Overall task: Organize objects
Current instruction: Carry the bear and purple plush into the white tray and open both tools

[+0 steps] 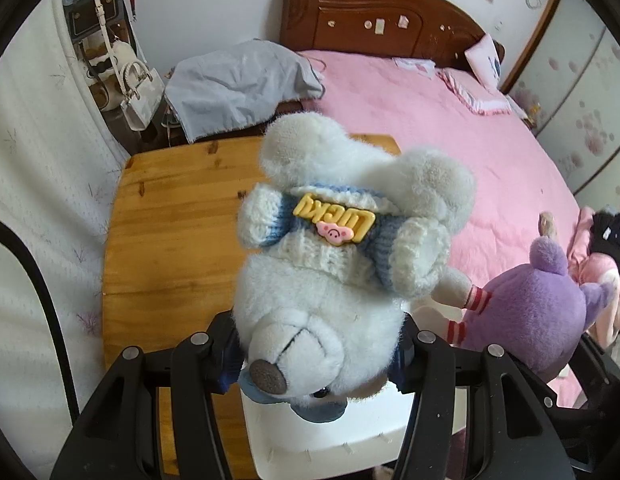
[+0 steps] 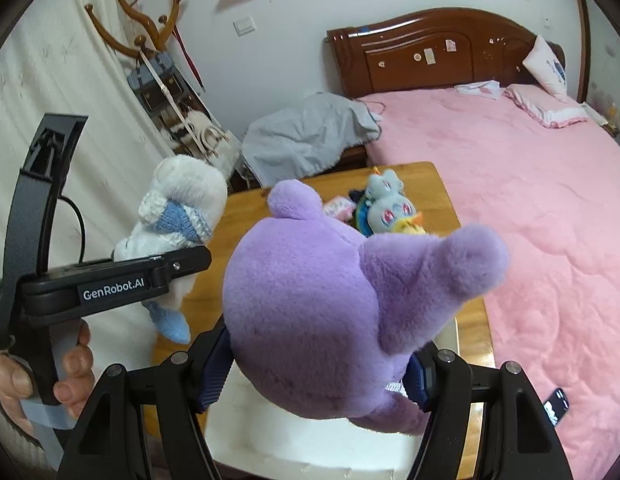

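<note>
My left gripper [image 1: 315, 354] is shut on a white plush bear [image 1: 341, 248] in a blue and white knit sweater with a yellow "Lucky" badge. It hangs head toward the camera above the wooden table [image 1: 170, 220]. The bear also shows in the right wrist view [image 2: 182, 216], held by the left gripper [image 2: 150, 276]. My right gripper [image 2: 317, 376] is shut on a purple plush toy [image 2: 329, 300], which also shows in the left wrist view [image 1: 525, 304]. Both toys hang over a white box [image 1: 329, 436] on the table; its rim also shows in the right wrist view [image 2: 270, 440].
Small plush toys, one pale blue [image 2: 389, 204], lie at the far end of the table [image 2: 441, 192]. A pink bed [image 2: 529, 208] with a wooden headboard runs along the right. Grey cloth [image 2: 310, 136] and a coat rack with bags [image 2: 170, 80] stand beyond the table.
</note>
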`<control>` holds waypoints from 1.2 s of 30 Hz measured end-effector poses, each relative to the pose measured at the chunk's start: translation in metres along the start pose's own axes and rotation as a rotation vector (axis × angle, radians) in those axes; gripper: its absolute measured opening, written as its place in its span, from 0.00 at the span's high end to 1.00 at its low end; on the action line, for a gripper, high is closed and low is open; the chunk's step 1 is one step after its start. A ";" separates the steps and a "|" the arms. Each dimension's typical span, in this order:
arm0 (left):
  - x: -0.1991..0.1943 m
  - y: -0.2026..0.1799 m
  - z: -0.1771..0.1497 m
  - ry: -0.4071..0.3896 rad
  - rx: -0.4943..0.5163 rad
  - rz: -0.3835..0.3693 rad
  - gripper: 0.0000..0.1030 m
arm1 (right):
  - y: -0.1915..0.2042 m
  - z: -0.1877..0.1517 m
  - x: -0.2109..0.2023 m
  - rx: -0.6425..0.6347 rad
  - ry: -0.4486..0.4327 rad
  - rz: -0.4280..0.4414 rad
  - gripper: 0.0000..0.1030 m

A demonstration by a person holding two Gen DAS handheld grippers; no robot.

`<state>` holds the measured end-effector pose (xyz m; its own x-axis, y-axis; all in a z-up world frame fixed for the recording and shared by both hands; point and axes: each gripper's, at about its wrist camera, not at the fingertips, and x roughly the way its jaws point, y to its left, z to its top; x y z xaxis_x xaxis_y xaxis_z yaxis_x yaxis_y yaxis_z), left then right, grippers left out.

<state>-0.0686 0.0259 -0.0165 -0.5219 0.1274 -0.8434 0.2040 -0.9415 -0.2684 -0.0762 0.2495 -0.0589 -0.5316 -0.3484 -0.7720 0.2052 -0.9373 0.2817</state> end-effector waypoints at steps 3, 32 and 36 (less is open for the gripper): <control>0.007 -0.004 -0.012 0.027 0.023 0.005 0.42 | 0.001 -0.014 0.003 -0.009 0.036 -0.022 0.31; 0.038 -0.030 -0.064 0.174 0.112 0.034 0.40 | -0.002 -0.057 0.030 -0.008 0.216 -0.109 0.29; 0.039 -0.031 -0.067 0.187 0.107 0.047 0.39 | 0.000 -0.058 0.033 -0.010 0.234 -0.122 0.27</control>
<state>-0.0396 0.0808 -0.0725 -0.3496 0.1284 -0.9281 0.1301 -0.9743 -0.1838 -0.0462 0.2384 -0.1168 -0.3487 -0.2201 -0.9110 0.1603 -0.9717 0.1734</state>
